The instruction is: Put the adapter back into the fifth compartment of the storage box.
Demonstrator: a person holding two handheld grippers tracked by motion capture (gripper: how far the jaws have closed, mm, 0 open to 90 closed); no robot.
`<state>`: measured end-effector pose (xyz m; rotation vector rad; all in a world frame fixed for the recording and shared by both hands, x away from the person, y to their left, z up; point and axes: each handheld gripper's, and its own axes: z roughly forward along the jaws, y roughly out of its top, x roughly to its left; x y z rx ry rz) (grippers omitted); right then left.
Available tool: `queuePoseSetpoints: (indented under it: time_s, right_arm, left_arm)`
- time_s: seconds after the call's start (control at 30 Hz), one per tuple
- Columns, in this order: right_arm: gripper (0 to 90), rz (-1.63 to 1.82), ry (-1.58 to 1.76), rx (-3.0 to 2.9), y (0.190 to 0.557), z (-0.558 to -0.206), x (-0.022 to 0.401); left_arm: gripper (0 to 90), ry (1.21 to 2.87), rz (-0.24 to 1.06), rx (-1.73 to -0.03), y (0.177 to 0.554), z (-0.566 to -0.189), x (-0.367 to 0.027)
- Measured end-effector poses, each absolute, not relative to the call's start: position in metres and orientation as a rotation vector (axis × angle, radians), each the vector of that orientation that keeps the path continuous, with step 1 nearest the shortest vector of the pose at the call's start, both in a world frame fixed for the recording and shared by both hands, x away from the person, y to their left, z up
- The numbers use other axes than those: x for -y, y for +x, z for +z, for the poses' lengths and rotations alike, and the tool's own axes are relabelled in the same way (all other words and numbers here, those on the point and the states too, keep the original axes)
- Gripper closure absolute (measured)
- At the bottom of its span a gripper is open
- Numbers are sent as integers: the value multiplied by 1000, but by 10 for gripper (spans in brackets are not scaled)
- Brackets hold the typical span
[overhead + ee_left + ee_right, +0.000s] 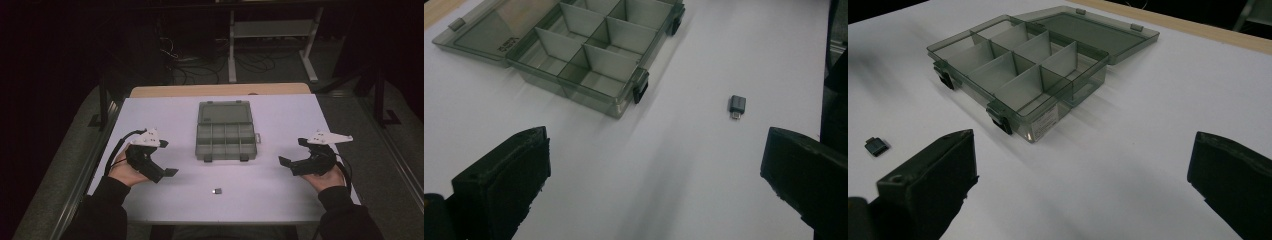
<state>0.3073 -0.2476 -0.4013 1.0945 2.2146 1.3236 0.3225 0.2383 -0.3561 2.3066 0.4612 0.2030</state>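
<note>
A smoky transparent compartment box (226,141) lies in the middle of the white table (285,115), its lid folded flat behind it and its several compartments empty. A small grey plug adapter (217,190) lies alone near the front edge. My left gripper (167,158) is held open to the left of the box. My right gripper (293,151) is held open to its right. The left gripper view has the box (584,55) ahead to the left and the adapter (737,105) ahead to the right of the gripper (656,185). In the right gripper view the box (1018,75) sits ahead and the adapter (876,146) far left of the gripper (1083,185).
A wooden strip (220,90) runs along the table's far edge. Behind the table the dark floor holds cables (200,65) and a white metal frame (272,40). Bare white surface surrounds the box on every side.
</note>
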Motion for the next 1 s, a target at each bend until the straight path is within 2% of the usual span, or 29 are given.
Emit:
queuePoseSetpoints:
  time_s: [1.0]
  right_arm:
    - [0,1321,1086,-2226,307,-402,247]
  left_arm:
    - [0,2393,132,-348,319,-376,-189]
